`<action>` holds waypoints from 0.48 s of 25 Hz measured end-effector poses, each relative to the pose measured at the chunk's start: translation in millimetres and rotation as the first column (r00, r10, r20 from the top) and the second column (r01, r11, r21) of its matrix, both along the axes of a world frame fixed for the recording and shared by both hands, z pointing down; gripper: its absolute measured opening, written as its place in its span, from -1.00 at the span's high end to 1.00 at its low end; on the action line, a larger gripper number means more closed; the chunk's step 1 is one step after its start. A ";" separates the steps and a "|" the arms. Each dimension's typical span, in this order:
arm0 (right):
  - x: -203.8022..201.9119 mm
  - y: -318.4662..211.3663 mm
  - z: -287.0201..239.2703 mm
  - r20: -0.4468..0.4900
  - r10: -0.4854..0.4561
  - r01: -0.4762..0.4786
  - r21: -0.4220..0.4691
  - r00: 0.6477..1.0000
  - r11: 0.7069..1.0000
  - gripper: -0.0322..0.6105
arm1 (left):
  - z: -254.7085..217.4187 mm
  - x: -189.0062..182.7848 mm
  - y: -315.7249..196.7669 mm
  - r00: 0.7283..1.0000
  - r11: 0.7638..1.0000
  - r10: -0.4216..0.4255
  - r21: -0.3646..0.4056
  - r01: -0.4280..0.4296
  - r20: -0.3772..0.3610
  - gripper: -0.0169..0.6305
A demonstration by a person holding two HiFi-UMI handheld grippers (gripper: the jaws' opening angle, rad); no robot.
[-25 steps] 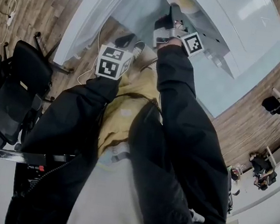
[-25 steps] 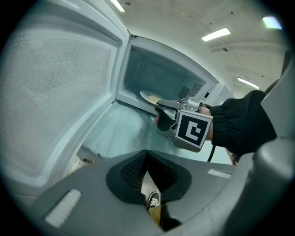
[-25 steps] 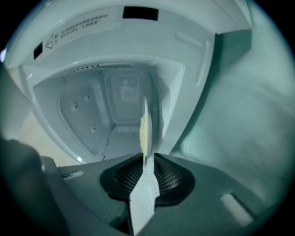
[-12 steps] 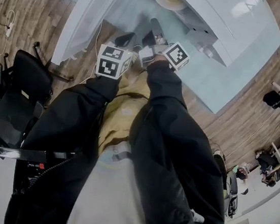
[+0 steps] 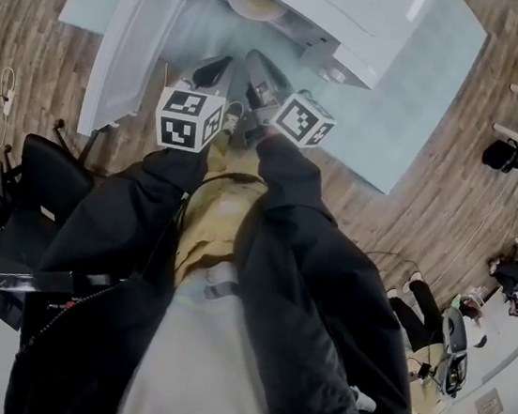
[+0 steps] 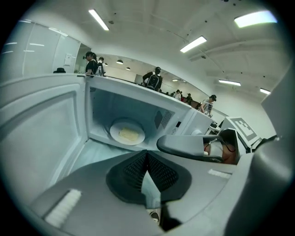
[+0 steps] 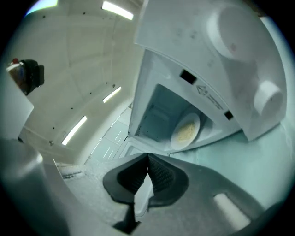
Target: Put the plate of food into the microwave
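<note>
My left claw point(image 6: 147, 156) and right claw point(image 7: 148, 159) are both pressed together, pinching nothing. The plate of food point(image 6: 127, 132) sits inside the microwave point(image 6: 138, 99), at eleven o'clock from my left claw, its door point(image 6: 37, 133) open at nine.

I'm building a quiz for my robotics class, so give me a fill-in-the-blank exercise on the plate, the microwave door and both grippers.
1. The round white plate of yellow food lies ___ the white microwave.
2. The microwave's door stands ___.
3. The jaws of the right gripper are ___, with nothing between them.
4. The left gripper, jaws together, holds ___.
Missing words: inside; open; shut; nothing.
</note>
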State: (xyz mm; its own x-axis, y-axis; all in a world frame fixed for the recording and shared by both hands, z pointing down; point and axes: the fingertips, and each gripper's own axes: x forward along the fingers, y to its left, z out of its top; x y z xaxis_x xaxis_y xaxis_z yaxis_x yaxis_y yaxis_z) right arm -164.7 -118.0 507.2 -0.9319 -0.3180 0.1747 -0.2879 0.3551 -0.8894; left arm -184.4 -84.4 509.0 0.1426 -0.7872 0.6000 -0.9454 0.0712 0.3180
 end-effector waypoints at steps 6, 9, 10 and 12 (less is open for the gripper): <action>13.6 -12.4 -68.7 -0.123 -0.023 0.061 0.318 0.992 0.946 0.92 | -55.9 20.6 -31.8 0.995 0.991 0.028 0.127 -0.039 0.093 0.95; 21.3 -14.2 -101.1 -0.172 -0.008 0.085 0.449 0.985 0.889 0.92 | -84.4 26.5 -39.9 0.992 0.981 0.021 0.189 -0.045 0.127 0.95; 25.0 -16.6 -110.8 -0.186 0.009 0.083 0.484 0.983 0.871 0.92 | -93.5 28.5 -42.4 0.991 0.977 0.018 0.210 -0.046 0.136 0.95; 33.5 -22.5 -129.5 -0.207 0.051 0.072 0.546 0.977 0.835 0.92 | -111.8 33.2 -47.3 0.988 0.967 0.013 0.250 -0.051 0.153 0.95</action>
State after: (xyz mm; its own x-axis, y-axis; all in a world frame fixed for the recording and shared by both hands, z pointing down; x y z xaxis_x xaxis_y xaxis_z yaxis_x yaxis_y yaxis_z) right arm -131.1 -140.6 377.7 -0.8985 -0.4084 0.1611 -0.4338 0.7696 -0.4685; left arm -151.3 -131.7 397.2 0.0946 -0.9121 0.3990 -0.9838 -0.0245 0.1774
